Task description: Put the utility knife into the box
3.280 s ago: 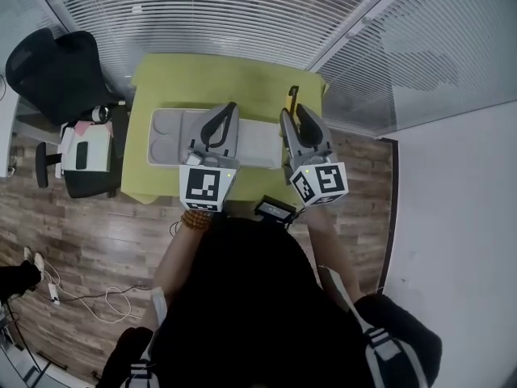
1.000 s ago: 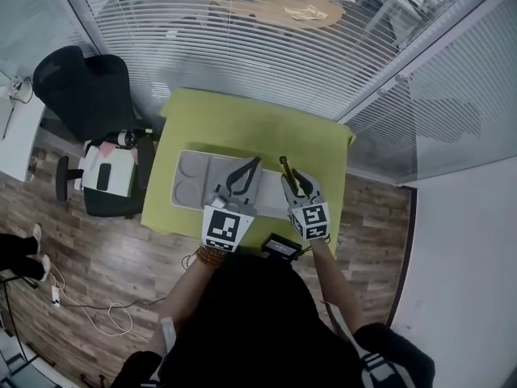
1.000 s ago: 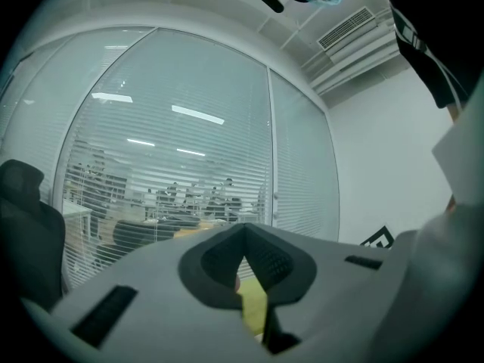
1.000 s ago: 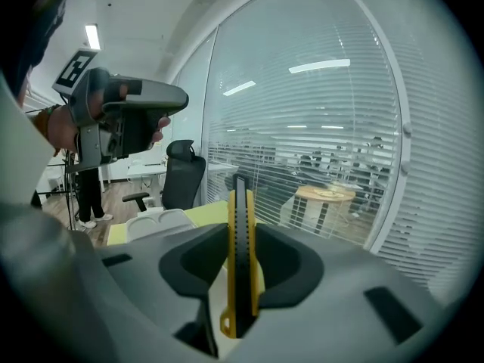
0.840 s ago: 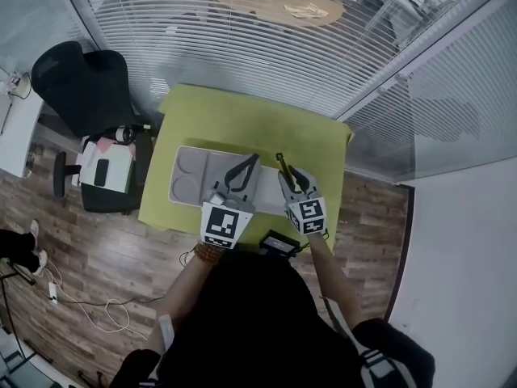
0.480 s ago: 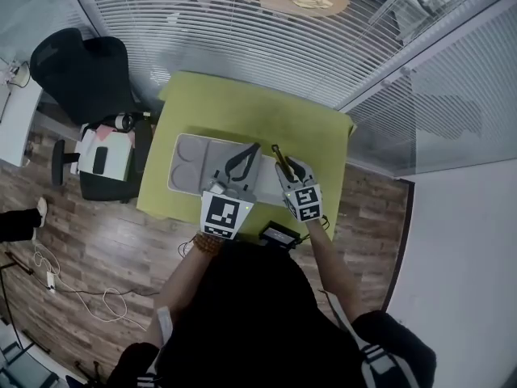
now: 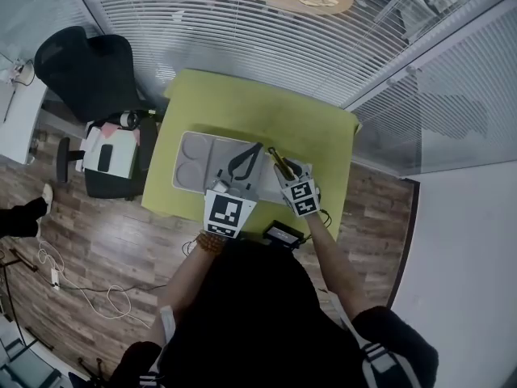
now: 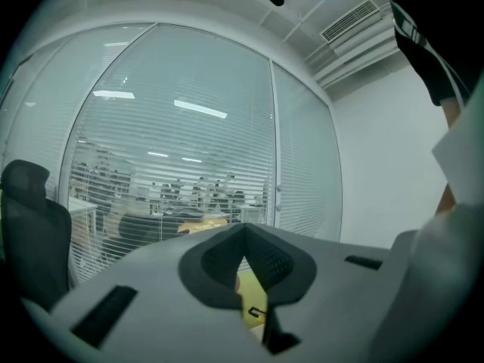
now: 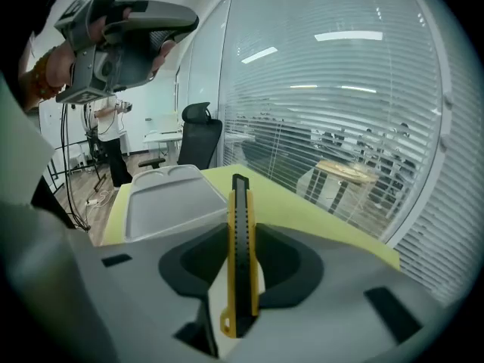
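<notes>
Utility knife point(image 9: 240, 233) lengthwise along right tongs point(image 9: 240, 267)

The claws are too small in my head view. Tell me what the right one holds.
Observer: The right claw is shut on the knife, which points forward along the jaws.
Operator: Now report the left claw.
Observer: The left claw is shut, with nothing in it.
</notes>
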A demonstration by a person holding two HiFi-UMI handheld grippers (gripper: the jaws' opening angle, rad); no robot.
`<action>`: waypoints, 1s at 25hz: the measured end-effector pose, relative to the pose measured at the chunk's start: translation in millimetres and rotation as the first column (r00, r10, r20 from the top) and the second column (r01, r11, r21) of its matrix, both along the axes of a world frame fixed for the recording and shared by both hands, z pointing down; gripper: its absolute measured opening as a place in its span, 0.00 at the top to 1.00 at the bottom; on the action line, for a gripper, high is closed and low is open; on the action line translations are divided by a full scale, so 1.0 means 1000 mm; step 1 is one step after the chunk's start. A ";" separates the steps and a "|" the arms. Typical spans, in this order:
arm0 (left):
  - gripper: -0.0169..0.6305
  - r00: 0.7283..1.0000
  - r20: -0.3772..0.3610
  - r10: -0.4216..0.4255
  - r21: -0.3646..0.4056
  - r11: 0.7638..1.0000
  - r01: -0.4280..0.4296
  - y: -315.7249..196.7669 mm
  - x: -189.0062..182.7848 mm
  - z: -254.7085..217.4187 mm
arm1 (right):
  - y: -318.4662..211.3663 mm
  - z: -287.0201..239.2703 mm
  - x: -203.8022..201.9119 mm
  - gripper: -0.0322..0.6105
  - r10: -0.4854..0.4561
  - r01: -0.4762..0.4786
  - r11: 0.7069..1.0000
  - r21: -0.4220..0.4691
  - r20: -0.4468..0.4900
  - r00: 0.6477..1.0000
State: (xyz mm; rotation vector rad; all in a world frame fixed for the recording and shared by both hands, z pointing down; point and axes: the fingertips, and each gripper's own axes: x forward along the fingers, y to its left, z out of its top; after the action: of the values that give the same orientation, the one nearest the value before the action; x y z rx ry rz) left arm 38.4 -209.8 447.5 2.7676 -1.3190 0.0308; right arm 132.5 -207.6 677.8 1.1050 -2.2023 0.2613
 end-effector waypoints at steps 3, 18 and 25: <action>0.97 1.000 0.002 -0.005 -0.001 1.000 0.005 0.000 -0.001 -0.001 | 0.003 0.010 0.000 0.77 -0.006 0.006 1.000 -0.026 -0.007 1.000; 0.97 0.998 -0.010 -0.061 0.001 0.998 0.061 -0.002 -0.027 0.003 | 0.005 0.062 -0.015 0.77 -0.068 0.061 0.984 -0.166 -0.038 0.997; 0.97 0.997 -0.001 -0.079 -0.012 0.997 0.079 -0.004 -0.034 0.006 | 0.009 0.082 -0.014 0.77 -0.076 0.055 0.965 -0.255 -0.074 0.994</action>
State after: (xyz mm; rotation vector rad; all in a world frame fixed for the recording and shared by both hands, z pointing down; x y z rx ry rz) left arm 4.6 -213.8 453.9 2.7026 -1.4210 0.0315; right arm 118.2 -198.7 760.2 0.8861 -2.0604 0.4462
